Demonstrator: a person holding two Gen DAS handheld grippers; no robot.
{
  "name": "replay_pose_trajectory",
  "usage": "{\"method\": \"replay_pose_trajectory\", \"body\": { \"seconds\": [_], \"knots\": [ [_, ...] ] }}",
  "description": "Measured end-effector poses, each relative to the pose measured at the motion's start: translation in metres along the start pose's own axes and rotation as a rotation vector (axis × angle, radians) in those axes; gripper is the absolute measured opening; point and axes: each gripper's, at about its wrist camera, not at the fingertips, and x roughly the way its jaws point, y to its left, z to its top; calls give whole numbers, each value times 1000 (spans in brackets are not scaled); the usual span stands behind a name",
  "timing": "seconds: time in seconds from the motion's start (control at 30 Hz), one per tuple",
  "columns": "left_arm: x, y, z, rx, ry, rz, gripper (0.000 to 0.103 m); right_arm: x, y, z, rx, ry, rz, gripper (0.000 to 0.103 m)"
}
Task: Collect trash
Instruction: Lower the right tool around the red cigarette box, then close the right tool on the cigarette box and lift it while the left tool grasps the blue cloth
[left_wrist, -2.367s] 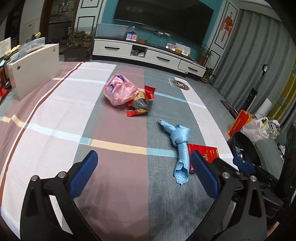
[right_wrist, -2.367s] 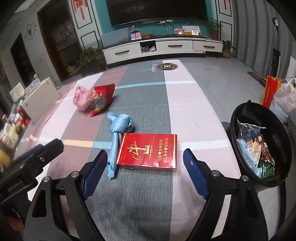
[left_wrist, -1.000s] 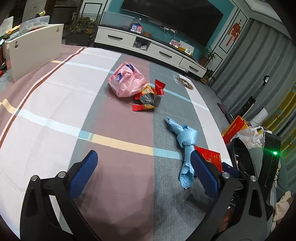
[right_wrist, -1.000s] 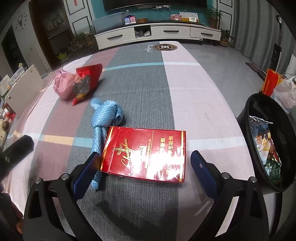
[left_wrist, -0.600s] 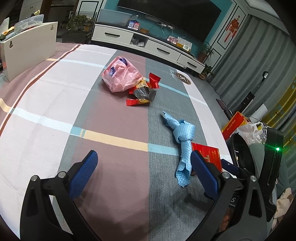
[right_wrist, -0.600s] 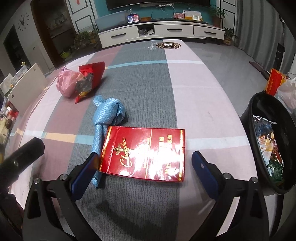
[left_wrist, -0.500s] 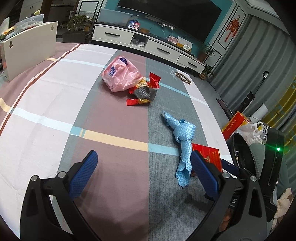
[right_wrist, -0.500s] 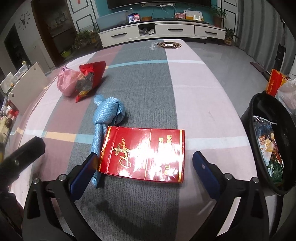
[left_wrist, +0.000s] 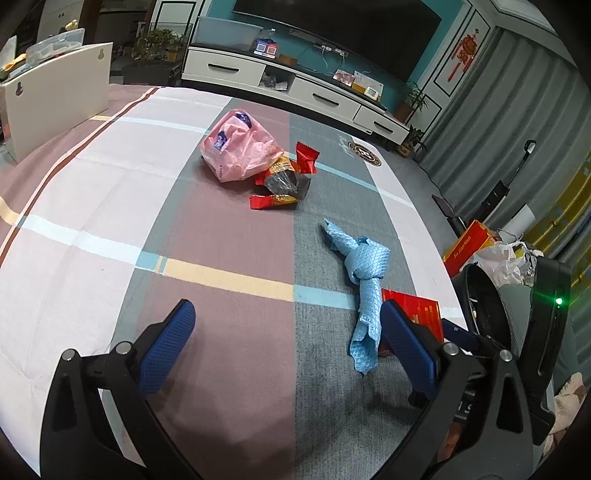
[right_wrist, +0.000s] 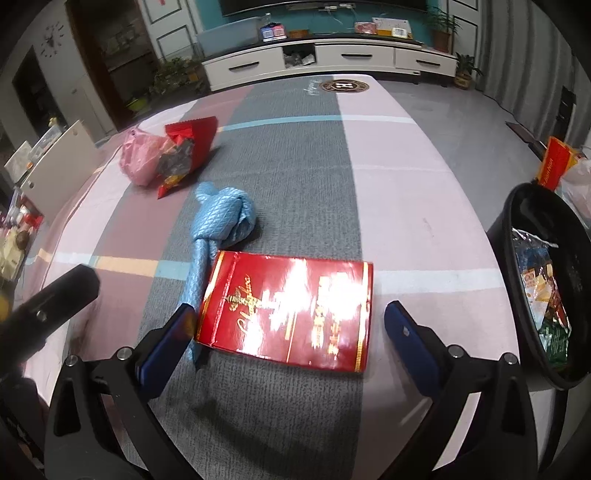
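Jaws wide, right gripper (right_wrist: 291, 332) straddling red box (right_wrist: 286, 312), table edge near

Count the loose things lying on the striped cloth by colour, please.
Red: 3, a flat carton and two snack wrappers
Pink: 1, a plastic bag
Blue: 1, a knotted cloth
Dark: 1, a snack packet
Total: 6

I see a glossy red carton (right_wrist: 288, 314) with gold lettering, a quilted light-blue cloth (right_wrist: 221, 218), a pink bag (left_wrist: 240, 151), and a black bin (right_wrist: 546, 280).
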Motion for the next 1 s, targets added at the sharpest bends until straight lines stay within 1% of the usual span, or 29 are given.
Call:
{"method": "replay_pose_trajectory", "body": {
  "seconds": [0.03,0.07,0.1,0.27,0.33,0.37,0.4,0.43,0.47,0.5,0.57,0.6,0.63,0.67,0.73,0.8,0.87,0.9,0.93,1.0],
  "knots": [
    [0,-1,0,8,1,2,100,-1,0,-1,-8,-5,1,100],
    [1,-3,0,16,2,5,100,0,-1,-1,-1,-3,8,96],
    [1,-4,0,22,2,7,100,-1,-4,-1,12,0,34,92],
    [1,-5,-1,25,3,10,100,-7,-19,-4,34,3,17,92],
    [1,-6,-1,27,4,12,100,-11,-26,-6,37,-4,-2,91],
    [2,-6,-2,28,5,11,100,-13,-28,-7,43,-8,-9,87],
    [2,-7,-2,30,7,8,100,-17,-33,-8,59,-20,-1,72],
    [2,-8,-2,32,6,7,100,-20,-40,-8,83,-16,27,68],
    [2,-9,-2,38,5,6,100,-21,-45,-8,95,-10,39,67],
    [2,-11,-2,44,5,6,100,-22,-50,-9,97,-5,23,68],
    [4,-12,-3,46,8,4,100,-24,-57,-11,105,-2,26,75],
    [4,-13,-3,45,10,2,100,-23,-60,-12,110,16,28,83],
    [5,-13,-3,44,12,1,100,-23,-60,-13,108,24,23,86],
    [5,-13,-3,44,13,1,100,-24,-60,-14,94,21,11,87],
    [5,-12,-3,40,12,-1,100,-30,-54,-12,27,6,31,91],
    [4,-11,-2,35,8,0,100,-36,-48,-10,-59,-20,41,98],
    [3,-9,-1,29,4,1,100,-38,-44,-12,-147,-18,-1,98],
    [3,-8,-1,26,3,0,100,-37,-44,-15,-175,-10,-42,98],
    [3,-8,-1,25,4,0,100,-37,-45,-17,-186,5,-47,98],
    [4,-9,-1,23,6,-4,100,-37,-46,-20,-184,25,0,98]
  ]
}}
